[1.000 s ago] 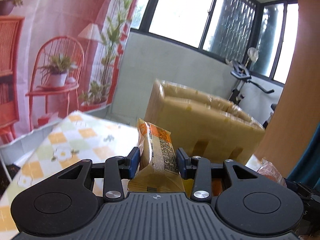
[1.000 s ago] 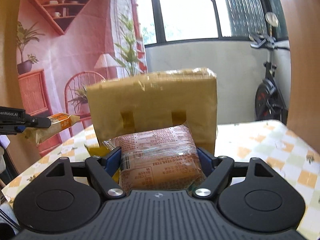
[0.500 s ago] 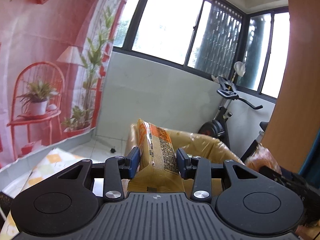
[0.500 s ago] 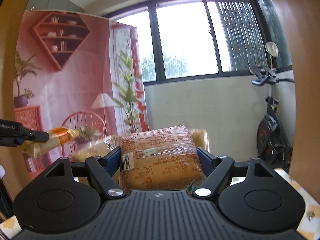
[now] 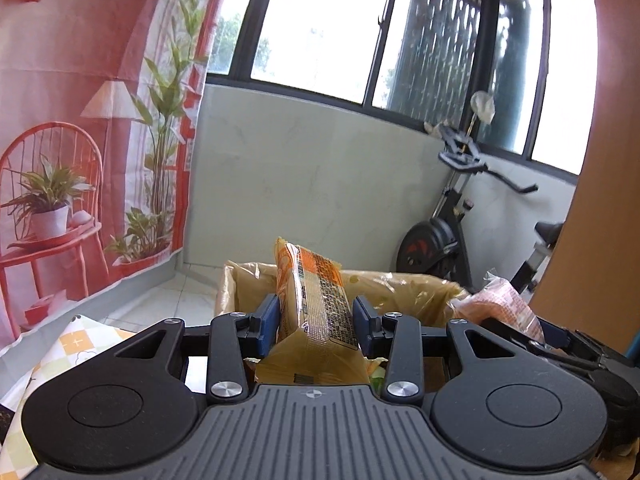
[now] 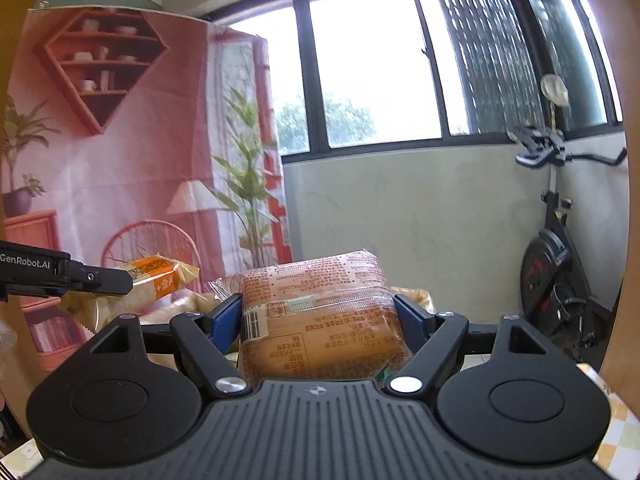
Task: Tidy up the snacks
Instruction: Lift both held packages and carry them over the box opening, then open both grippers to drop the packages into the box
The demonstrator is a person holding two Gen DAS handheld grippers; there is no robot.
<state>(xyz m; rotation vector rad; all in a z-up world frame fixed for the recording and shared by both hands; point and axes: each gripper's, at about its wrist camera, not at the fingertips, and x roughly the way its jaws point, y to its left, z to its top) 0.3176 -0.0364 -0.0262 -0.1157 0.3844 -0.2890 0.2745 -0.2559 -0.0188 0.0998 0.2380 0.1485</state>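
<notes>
Snack packs (image 5: 316,300) clamped in both grippers

snack packs: 2 (image 5: 316,300) (image 6: 320,320) | cardboard box: 1 (image 5: 400,292) | hand-held grippers: 2 (image 5: 316,316) (image 6: 320,316) | exercise bike: 1 (image 5: 444,240)

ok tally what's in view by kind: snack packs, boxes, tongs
snack packs: 2, yellow pack in the left tongs, brown pack in the right tongs
boxes: 1, box
tongs: 2
total: 5
</notes>
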